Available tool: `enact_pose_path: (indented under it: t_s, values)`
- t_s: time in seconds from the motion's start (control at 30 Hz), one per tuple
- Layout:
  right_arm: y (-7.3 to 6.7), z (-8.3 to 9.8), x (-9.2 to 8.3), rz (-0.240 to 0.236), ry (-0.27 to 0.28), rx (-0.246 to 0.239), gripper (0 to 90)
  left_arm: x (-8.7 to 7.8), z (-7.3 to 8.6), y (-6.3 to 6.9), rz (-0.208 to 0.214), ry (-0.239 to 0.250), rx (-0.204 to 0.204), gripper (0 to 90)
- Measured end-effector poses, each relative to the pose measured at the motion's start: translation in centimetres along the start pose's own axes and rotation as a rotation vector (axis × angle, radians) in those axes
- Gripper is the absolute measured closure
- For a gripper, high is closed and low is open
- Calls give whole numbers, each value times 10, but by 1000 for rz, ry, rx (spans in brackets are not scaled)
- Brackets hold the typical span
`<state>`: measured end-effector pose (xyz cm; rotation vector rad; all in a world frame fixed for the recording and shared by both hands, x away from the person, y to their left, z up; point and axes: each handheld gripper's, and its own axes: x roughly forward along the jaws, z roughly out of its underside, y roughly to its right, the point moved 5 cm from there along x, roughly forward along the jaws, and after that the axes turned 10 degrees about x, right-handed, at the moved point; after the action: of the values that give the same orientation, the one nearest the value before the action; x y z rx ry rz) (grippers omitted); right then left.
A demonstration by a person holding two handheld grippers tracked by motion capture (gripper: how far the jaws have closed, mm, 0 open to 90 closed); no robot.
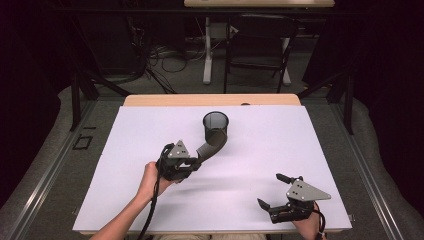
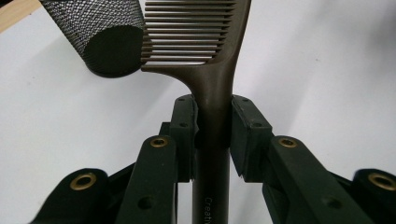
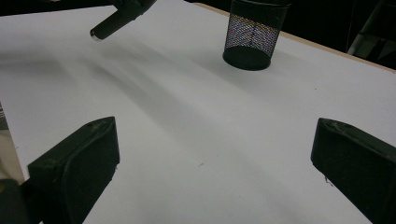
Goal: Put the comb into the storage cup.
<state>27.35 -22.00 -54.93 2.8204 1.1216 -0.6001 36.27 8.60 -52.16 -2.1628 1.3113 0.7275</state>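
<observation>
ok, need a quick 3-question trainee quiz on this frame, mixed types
1. True or false: the left tongs are shut on the brown comb by its handle.
2. The right tongs are: A) open with nothing between them, B) shut on a pen, C) gripping the cup.
3. What stands upright on the white table just beyond the comb?

Key: 1 true. 2 A. 3 the black mesh cup.
</observation>
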Motion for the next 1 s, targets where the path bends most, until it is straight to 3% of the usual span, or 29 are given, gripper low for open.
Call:
enact_pose_path:
  t_s: [0.2, 0.67, 1.0]
  values:
    - [-1, -2, -2, -1, 20, -4, 7, -7, -1, 0, -20, 46, -1, 727]
    - [1, -1, 0, 0, 4, 0, 7, -15, 6, -7, -77, 117, -11, 727]
    - [1, -1, 0, -3, 6, 0, 7, -17, 9, -13, -107, 141, -32, 727]
